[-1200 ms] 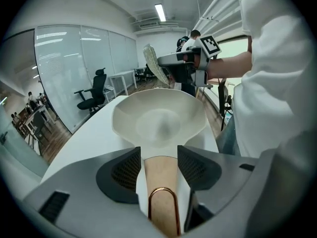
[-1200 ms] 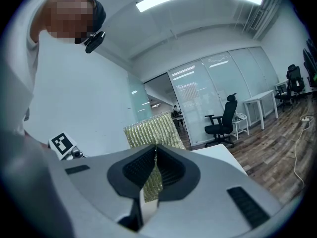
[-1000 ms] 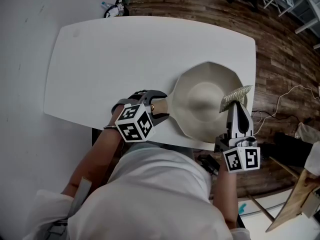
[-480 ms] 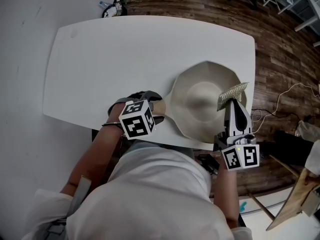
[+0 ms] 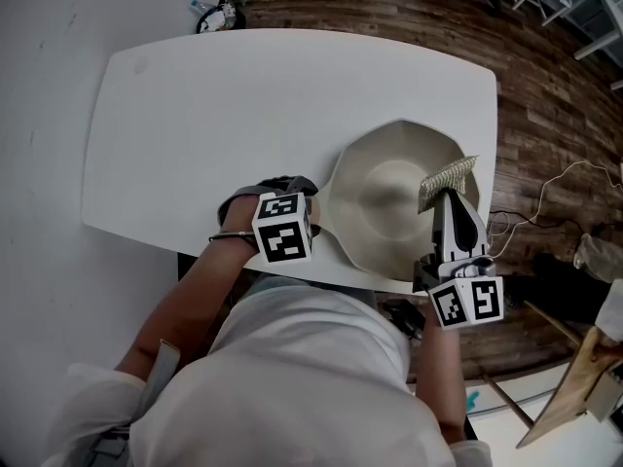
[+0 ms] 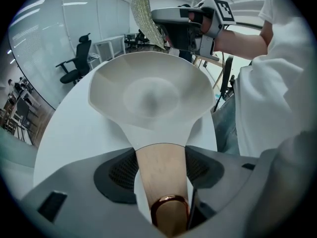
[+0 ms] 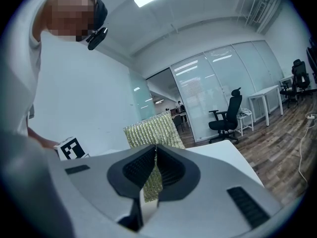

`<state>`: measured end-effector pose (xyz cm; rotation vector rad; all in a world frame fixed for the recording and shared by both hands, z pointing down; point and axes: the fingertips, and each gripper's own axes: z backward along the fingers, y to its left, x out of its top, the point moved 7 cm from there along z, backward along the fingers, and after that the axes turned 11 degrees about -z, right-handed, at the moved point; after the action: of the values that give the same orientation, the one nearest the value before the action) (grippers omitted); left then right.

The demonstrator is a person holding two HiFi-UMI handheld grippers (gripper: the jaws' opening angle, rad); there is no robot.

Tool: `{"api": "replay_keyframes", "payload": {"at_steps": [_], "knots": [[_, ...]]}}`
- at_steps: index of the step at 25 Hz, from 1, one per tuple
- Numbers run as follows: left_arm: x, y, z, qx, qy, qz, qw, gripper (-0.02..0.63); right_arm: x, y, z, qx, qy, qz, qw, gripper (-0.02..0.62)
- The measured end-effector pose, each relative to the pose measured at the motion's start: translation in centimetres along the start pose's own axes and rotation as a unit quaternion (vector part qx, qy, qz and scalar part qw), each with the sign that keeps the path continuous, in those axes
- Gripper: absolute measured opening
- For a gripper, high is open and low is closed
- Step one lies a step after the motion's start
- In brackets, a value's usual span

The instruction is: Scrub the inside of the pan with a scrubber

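Two edges crowded the pan in the head view, the bench's near and right ones; free bench lay left. Left gripper view: my left gripper's fingers had just been opening astride its wooden handle to steady it, apparently unclamped. Right gripper view: the right gripper's fingers pinched the scrubber for scrubbing.

Cream pan, tan wooden handle, gold-green woven scrubber, white table, dark brown plank floor
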<state>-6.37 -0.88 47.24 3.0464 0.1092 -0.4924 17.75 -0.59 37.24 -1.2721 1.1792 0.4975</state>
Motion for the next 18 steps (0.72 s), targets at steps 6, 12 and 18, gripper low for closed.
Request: {"api": "replay_keyframes", "payload": {"at_steps": [6,12,18], "knots": [[0.0,0.2,-0.6,-0.024,0.018,0.003,0.9995,0.268,-1.4,-0.4,-1.5,0.004,0.026,-0.002,1.000,0.026],[0.2,0.2,-0.8,-0.041,0.037,0.010,0.9985,0.267,-2.5,-1.1,-3.2,0.013,0.078,0.001,0.997,0.026],[0.1,0.0,-1.0,-0.044,0.041,0.011,0.9981,0.267,-3.3,-2.5,-4.7,0.021,0.143,0.040,0.989,0.026]]}}
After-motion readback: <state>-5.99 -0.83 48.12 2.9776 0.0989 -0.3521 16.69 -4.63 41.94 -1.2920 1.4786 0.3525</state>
